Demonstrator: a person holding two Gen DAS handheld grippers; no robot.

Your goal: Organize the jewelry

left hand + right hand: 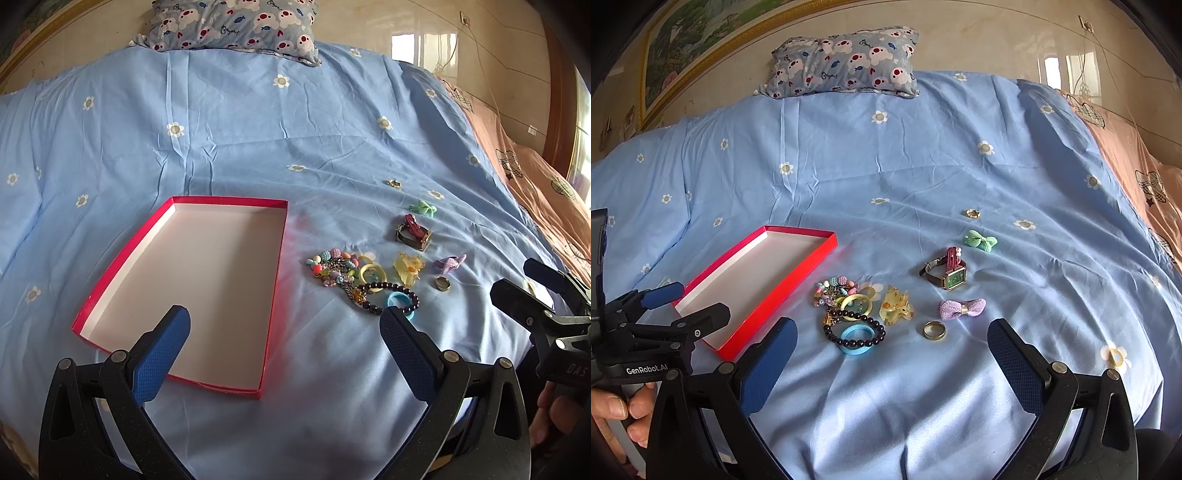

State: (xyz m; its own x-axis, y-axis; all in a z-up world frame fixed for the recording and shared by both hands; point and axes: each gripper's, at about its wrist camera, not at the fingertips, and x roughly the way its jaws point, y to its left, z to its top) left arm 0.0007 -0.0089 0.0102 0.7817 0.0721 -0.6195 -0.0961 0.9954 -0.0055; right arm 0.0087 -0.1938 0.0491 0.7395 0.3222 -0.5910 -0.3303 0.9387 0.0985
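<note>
You get bright daylight from the right; a window glare patch (424,46) shines on the glossy wall (979,37). Shadows on the blue sheet (240,147) stay soft. Fisheye bends and darkens the edges; centres stay sharp

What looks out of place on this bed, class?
Nothing is damaged. The jewelry pile lies loose on the sheet beside the red tray, which holds nothing, and one small ring sits apart.

A blue bed sheet with little white flowers (886,177) covers the bed. A grey pillow with cartoon animals (846,64) lies at the far end. A framed picture (701,48) hangs on the wall.
</note>
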